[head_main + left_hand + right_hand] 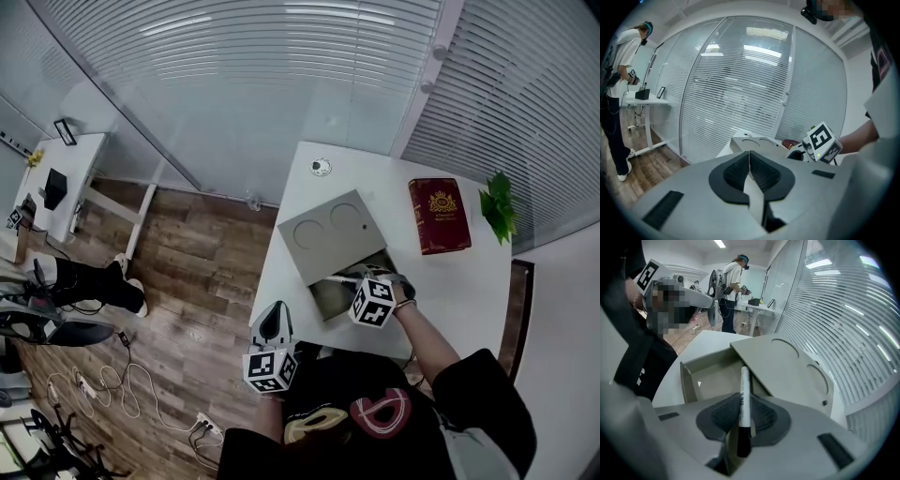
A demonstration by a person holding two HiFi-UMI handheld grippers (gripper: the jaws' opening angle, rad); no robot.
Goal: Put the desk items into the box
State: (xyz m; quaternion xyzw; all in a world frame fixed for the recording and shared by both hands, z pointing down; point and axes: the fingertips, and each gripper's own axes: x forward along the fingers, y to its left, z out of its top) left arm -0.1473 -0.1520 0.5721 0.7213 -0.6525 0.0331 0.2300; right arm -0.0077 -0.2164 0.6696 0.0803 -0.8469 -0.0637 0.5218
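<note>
Our right gripper [743, 403] is clamping the marker [745, 380] lengthwise along its jaws, white end pointing down at the open box [688, 380] just ahead, while our left gripper [749, 165] is hanging closed and empty, farther away.

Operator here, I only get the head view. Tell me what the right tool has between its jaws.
Observer: The right tool is shut on a pen, white with a black cap.
Operator: Give me the way the pen points.
Observer: The capped end sits back behind the pads. The white end points ahead at the open box, close to the edge of its shifted lid.
Operator: Now report the left tool.
Observer: The left tool has its jaws together and nothing between them.
</note>
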